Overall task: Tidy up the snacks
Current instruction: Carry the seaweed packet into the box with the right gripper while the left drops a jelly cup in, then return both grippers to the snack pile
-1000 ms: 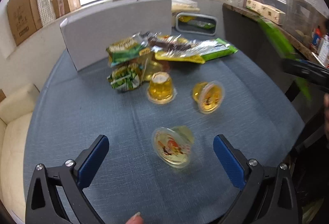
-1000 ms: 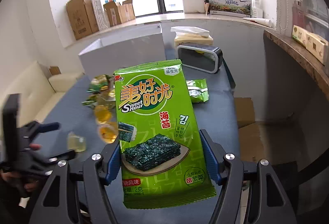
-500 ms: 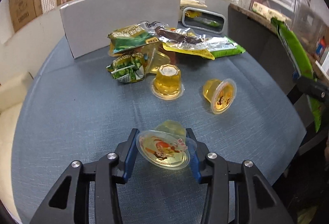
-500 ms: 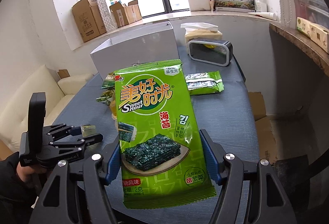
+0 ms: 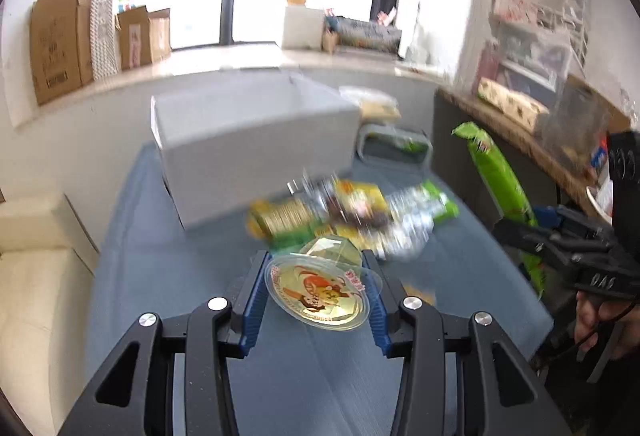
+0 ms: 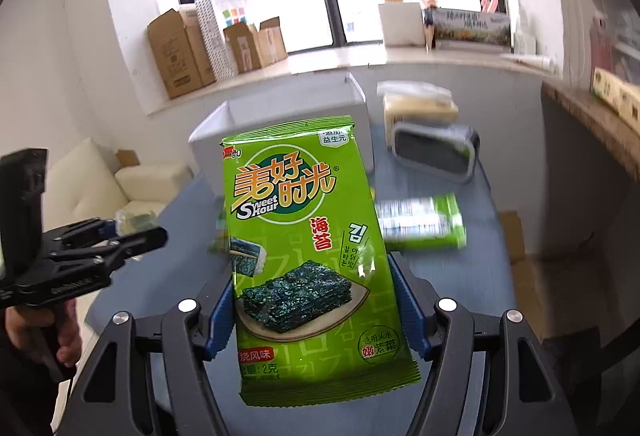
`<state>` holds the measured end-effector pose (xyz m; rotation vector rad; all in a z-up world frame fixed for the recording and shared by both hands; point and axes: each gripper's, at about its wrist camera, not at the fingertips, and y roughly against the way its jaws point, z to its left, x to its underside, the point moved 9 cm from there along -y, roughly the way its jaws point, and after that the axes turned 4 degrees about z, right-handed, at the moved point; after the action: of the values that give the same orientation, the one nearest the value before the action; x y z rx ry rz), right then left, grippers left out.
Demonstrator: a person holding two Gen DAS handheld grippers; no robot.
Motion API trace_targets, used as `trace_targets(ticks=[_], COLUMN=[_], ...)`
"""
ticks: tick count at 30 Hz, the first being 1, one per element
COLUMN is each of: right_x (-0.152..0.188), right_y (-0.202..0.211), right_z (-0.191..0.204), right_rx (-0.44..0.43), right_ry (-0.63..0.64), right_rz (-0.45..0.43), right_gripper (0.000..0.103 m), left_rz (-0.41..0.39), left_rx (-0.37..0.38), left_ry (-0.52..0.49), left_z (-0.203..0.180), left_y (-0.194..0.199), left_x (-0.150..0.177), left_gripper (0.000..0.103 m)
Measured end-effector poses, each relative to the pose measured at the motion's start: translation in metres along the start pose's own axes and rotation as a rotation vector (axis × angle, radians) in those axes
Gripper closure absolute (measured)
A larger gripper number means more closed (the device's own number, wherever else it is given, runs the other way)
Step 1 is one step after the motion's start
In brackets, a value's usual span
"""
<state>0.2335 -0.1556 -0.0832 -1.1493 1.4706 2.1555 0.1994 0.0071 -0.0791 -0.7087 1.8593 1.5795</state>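
Jelly cup [image 5: 324,288]: small clear plastic cup, foil lid facing the camera, yellow gel inside. Looks light, but the thin wall will flex and the smooth taper can slip out if squeezed hard. Best hold is across the body just under the rim, which is where it's held now. The left gripper [image 5: 316,290] has both blue pads pressed on its sides, jaws narrow, cup clear of the table [image 5: 168,268], in front of the white box [image 5: 256,147] and nearer the camera than the snack pile [image 5: 348,215].

Seaweed packet [image 6: 308,248]: flat green foil pouch, near weightless, floppy, crinkly, contents brittle. Grip the lower edges, not the middle. The right gripper [image 6: 316,310] has it that way, jaws about mid-width clamped on the two side edges, packet upright with its top edge overlapping the white box in view.

Pose: both grippers tilt down toward the table and point at the white box. In the left view the right gripper sits to the right of the box, a hand [image 5: 600,320] on its grip. Motion blur on the pile; detail there unreadable.

Another green packet [image 6: 420,222] lies flat on the table right of the box, near a grey tray [image 6: 434,153].
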Motion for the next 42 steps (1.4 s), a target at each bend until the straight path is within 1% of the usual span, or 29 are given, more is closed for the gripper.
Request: trace_targets(ticks=[3,5,8,10,11,13,15,16,18,19,21,22,24,25,26,27,28,30,31,33,35,38,40,42], right_x=[-0.036,-0.064,-0.108,-0.132,-0.146,-0.173,-0.193,-0.2,-0.21,-0.213,-0.214,-0.214,-0.213,-0.212,-0.21,-0.207,-0.205,-0.205,-0.202,-0.2,-0.2,-0.205,-0.206,-0.201], right_y=[-0.012,-0.023,-0.043,-0.058,-0.069,-0.095,-0.122,-0.135,-0.171,-0.186,-0.209,-0.216,-0.228,-0.233,-0.239,-0.243,-0.242,-0.239,-0.239,-0.237,-0.229,-0.213,-0.201,-0.18], right_z=[0.009,0.014,0.022,0.024,0.025,0.033,0.036,0.036,0.032,0.028,0.019,0.016,0.017,0.018,0.016,0.013,0.012,0.012,0.012,0.014,0.014,0.017,0.022,0.024], right_rx=[0.004,0.002,-0.009,0.001,0.015,0.043,0.086,0.093,0.082,0.09,0.111,0.092,0.025,0.021,0.047,0.09,0.103,0.087,0.067,0.066,0.072,0.052,0.034,0.025], right_ry=[0.015,0.023,0.033,0.046,0.057,0.104,0.131,0.128,0.085,0.067,0.037,0.018,-0.016,-0.019,-0.018,-0.013,-0.009,-0.024,-0.039,-0.043,-0.029,-0.019,-0.014,0.001], right_rz=[-0.013,-0.019,-0.03,-0.026,-0.023,-0.015,-0.001,0.01,0.07,0.094,0.123,0.131,0.137,0.143,0.164,0.181,0.165,0.133,0.137,0.148,0.129,0.1,0.085,0.059], right_gripper=[0.031,0.031,0.031,0.031,0.031,0.031,0.031,0.031,0.031,0.031,0.03,0.03,0.026,0.024,0.012,0.004,0.002,0.0,0.0,0.0,0.0,0.0,0.0,0.0], left_rz=[-0.042,-0.064,-0.084,-0.095,-0.093,-0.076,-0.036,-0.015,0.036,0.058,0.095,0.107,0.125,0.129,0.12,0.122,0.103,0.046,0.044,0.075,0.071,0.065,0.067,0.082], left_rx=[-0.031,-0.038,-0.043,-0.068,-0.071,-0.047,-0.047,-0.052,-0.095,-0.103,-0.087,-0.088,-0.101,-0.112,-0.126,-0.144,-0.156,-0.162,-0.144,-0.118,-0.141,-0.16,-0.151,-0.152], left_ry=[0.0,0.024,0.05,0.043,0.05,0.09,0.132,0.136,0.132,0.149,0.209,0.215,0.195,0.178,0.165,0.17,0.18,0.2,0.208,0.205,0.187,0.168,0.156,0.122], left_z=[0.015,0.029,0.049,0.063,0.073,0.093,0.117,0.126,0.138,0.147,0.159,0.16,0.161,0.16,0.161,0.164,0.166,0.168,0.167,0.165,0.163,0.16,0.156,0.146], left_y=[0.0,0.0,-0.006,-0.014,-0.023,-0.041,-0.071,-0.088,-0.117,-0.132,-0.156,-0.162,-0.173,-0.175,-0.177,-0.177,-0.174,-0.164,-0.162,-0.161,-0.156,-0.145,-0.136,-0.126], left_x=[-0.039,-0.063,-0.102,-0.125,-0.139,-0.158,-0.175,-0.181,-0.181,-0.182,-0.176,-0.172,-0.164,-0.162,-0.162,-0.161,-0.162,-0.164,-0.164,-0.161,-0.159,-0.158,-0.157,-0.156], left_gripper=[0.055,0.055,0.055,0.055,0.055,0.055,0.055,0.055,0.055,0.055,0.055,0.054,0.053,0.05,0.031,0.002,0.0,0.0,0.0,0.0,0.0,0.0,0.0,0.0])
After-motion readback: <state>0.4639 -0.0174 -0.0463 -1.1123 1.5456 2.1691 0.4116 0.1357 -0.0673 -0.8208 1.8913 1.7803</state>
